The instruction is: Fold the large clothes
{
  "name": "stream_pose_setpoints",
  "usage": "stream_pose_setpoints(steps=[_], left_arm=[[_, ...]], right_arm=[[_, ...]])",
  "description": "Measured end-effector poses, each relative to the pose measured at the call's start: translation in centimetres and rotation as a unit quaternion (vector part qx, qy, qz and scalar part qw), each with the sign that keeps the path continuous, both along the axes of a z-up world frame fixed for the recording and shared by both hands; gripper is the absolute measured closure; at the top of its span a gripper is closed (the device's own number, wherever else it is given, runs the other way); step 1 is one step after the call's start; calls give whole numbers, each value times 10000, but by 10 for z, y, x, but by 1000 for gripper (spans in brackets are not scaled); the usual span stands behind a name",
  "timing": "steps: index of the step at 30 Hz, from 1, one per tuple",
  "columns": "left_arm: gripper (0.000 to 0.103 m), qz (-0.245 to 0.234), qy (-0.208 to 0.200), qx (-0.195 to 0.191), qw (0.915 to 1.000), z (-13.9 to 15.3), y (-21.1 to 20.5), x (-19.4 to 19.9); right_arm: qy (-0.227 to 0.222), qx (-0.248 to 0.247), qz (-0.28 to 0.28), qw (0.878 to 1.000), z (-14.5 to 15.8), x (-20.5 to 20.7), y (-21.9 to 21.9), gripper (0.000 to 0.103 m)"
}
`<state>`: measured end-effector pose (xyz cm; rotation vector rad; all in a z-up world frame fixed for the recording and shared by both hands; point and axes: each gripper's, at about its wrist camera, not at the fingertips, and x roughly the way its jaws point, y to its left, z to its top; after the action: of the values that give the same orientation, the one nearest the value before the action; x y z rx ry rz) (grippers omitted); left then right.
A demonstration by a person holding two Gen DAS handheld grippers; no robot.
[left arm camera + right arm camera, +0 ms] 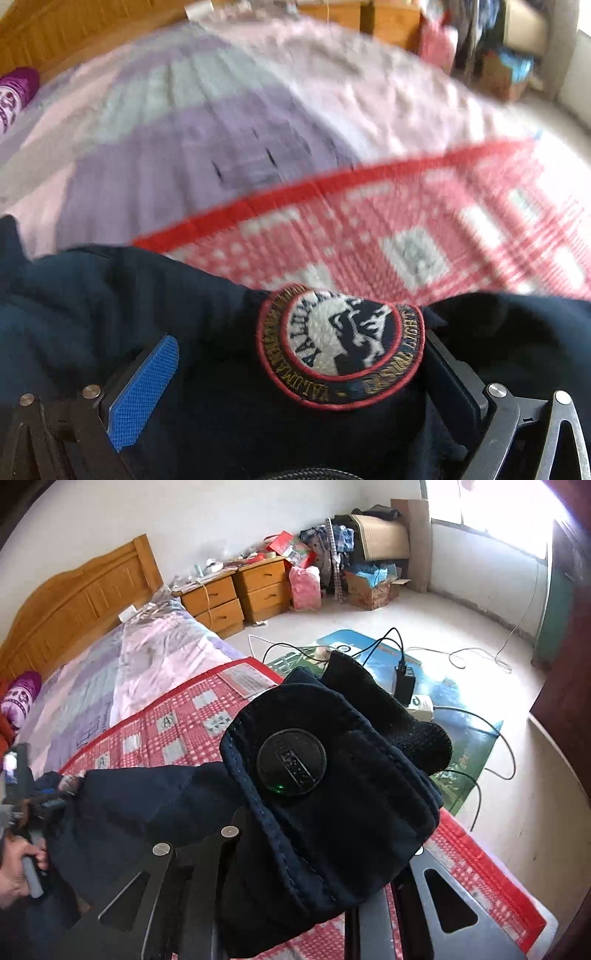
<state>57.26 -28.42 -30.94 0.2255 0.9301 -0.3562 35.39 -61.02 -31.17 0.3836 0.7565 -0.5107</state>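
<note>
A dark navy jacket (207, 354) with a round embroidered patch (340, 347) fills the bottom of the left wrist view. My left gripper (295, 373) is shut on the jacket, its blue pad (144, 391) at the left and a dark finger (454, 384) at the right. In the right wrist view my right gripper (314, 853) is shut on the jacket's cuff (332, 797), which has a black round button (291, 761) and a black knit end (406, 720). The jacket hangs between the grippers above the bed. The right fingertips are hidden by cloth.
A red checked mat (159, 723) lies on a bed with a lilac and pink sheet (103, 679) and wooden headboard (74, 602). Wooden nightstands (236, 594), bags and boxes (369, 587) stand beyond. Cables and a charger (404, 681) lie on the floor at the right.
</note>
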Motion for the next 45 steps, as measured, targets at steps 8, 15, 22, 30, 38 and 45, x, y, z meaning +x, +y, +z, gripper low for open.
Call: stream_pose_setpoints(steps=[8, 15, 22, 30, 38, 45], left_arm=[[0, 296, -564, -535, 9965, 43, 61, -44], [0, 485, 232, 747, 9958, -33, 59, -15], [0, 478, -21, 430, 9979, -8, 67, -18], [0, 485, -103, 480, 9976, 17, 124, -52], [0, 858, -74, 272, 9959, 42, 223, -81], [0, 1052, -353, 293, 9934, 67, 314, -127]], right_arm=[[-15, -444, 263, 9987, 21, -7, 21, 83], [-243, -494, 312, 9980, 42, 1, 27, 83], [-451, -883, 596, 9933, 76, 9, 59, 83], [-616, -1299, 947, 9851, 120, 25, 118, 83], [-773, -1536, 1662, 9710, 157, 71, 226, 83], [-857, -1502, 2344, 9567, 159, 137, 340, 83]])
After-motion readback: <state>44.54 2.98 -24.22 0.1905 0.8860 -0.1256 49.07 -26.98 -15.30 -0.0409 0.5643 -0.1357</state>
